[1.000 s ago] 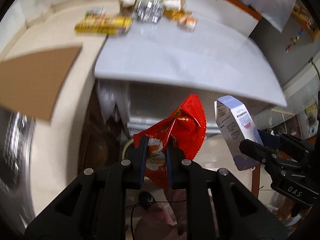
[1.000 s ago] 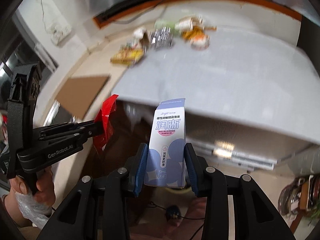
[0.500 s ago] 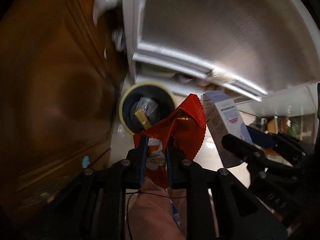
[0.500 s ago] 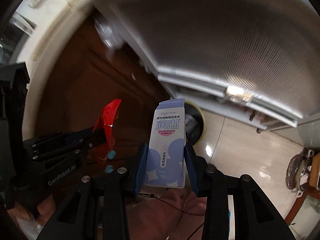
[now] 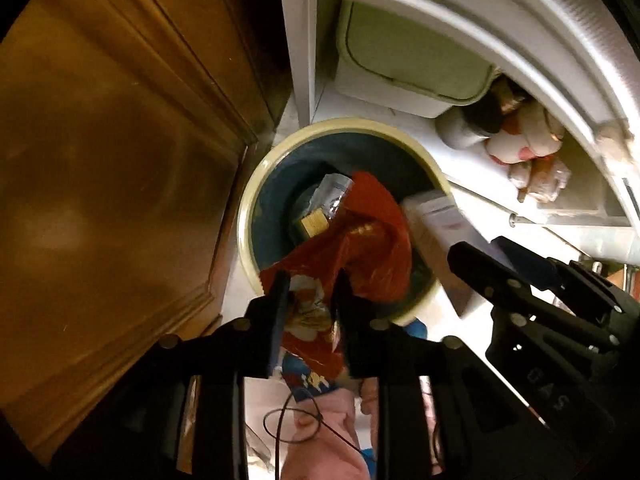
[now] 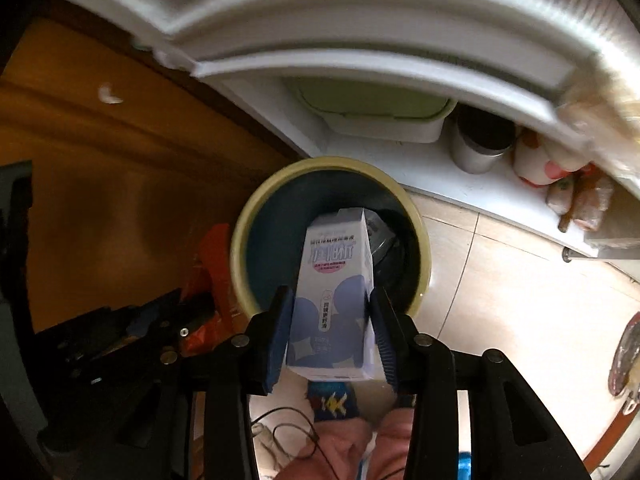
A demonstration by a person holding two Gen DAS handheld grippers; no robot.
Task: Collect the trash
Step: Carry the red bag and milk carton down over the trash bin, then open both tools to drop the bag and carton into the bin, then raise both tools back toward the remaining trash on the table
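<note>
Both grippers release trash over the round bin on the floor

The left gripper (image 5: 310,312) has just been opening, its jaws now apart with the red snack wrapper (image 5: 360,248) loose between them; crinkly foil, featherlight, soft, likely to cling or flutter, best pinched at a flat edge; it hangs over the cream-rimmed, dark-lined waste bin (image 6: 248,216), where a silvery packet (image 5: 334,196) already lies; the right gripper (image 6: 332,320) has likewise just been opening, the white-and-blue carton (image 6: 334,280) between its pads, which look to have let go; stiff, light paperboard with flat faces, easily dented, best held across its two broad sides; beside the bin stands brown wooden cabinetry (image 5: 100,160).
</note>
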